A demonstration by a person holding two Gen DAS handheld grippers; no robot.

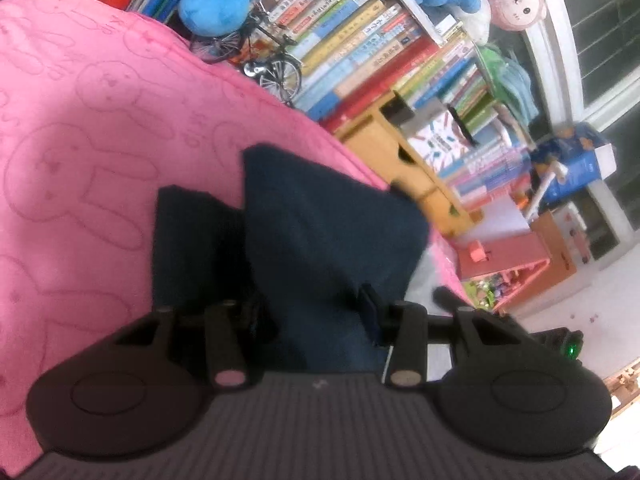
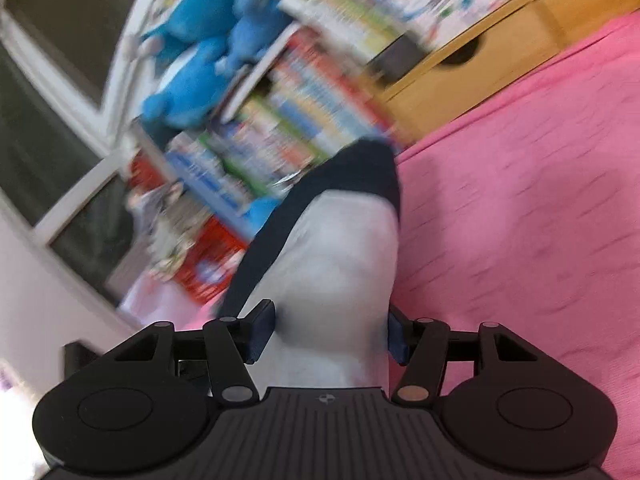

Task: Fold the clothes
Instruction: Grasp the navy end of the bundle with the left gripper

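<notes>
A dark navy garment [image 1: 320,220] lies bunched on the pink bunny-print bed cover [image 1: 80,140], one flap standing up and a flatter part to its left. My left gripper [image 1: 312,314] is shut on its near end, and the cloth fills the gap between the fingers. In the blurred right wrist view, the garment shows a pale grey-white side with a navy edge [image 2: 336,248] and rises away over the pink cover [image 2: 520,200]. My right gripper [image 2: 328,334] has both blue pads against that pale cloth.
Along the bed's far side stand packed bookshelves [image 1: 380,52], a yellow wooden drawer box [image 1: 384,148], a toy bicycle [image 1: 264,56] and blue plush toys [image 1: 214,6]. Boxes [image 1: 520,256] sit on the floor to the right. The blue plush toys [image 2: 192,80] and a window frame [image 2: 80,184] show in the right wrist view.
</notes>
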